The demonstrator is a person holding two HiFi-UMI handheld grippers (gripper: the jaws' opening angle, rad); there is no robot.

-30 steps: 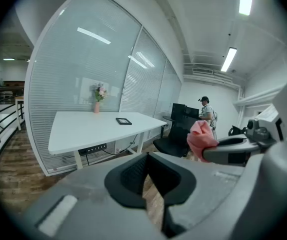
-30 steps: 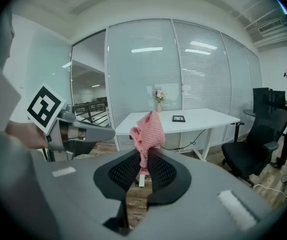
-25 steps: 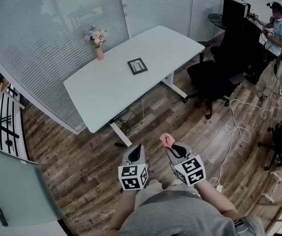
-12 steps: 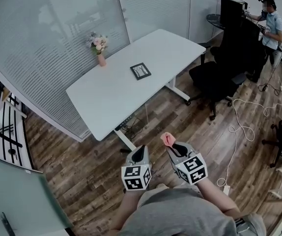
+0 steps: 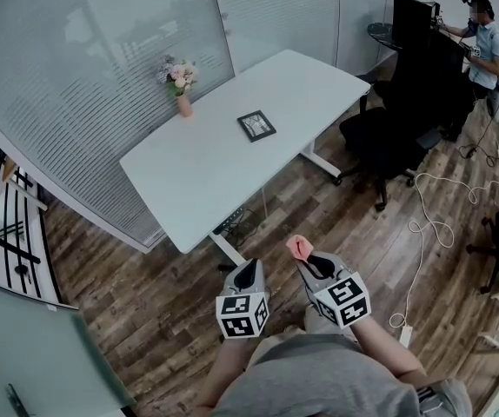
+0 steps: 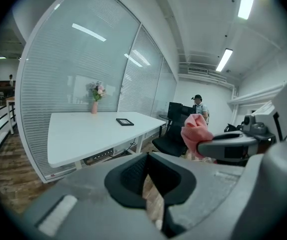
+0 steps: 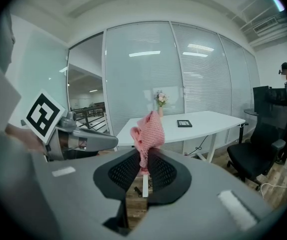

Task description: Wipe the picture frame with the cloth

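Pink cloth [image 7: 147,129] sits pinched between the jaws of the right gripper [image 5: 307,257], bunched up and poking out past the tips. Just beside it, the left gripper [image 5: 248,273] has its jaws closed together with nothing between them. Both hover over the wooden floor [image 5: 145,294], well apart from the white table [image 5: 197,172]. On the table, the black picture frame [image 5: 256,125] lies flat near the middle, closer to the long edge facing the black office chair [image 5: 389,137]. A vase of flowers [image 5: 181,89] stands near the opposite edge, by the glass wall [image 5: 76,76]. A person [image 5: 484,37] stands at the room's far side.
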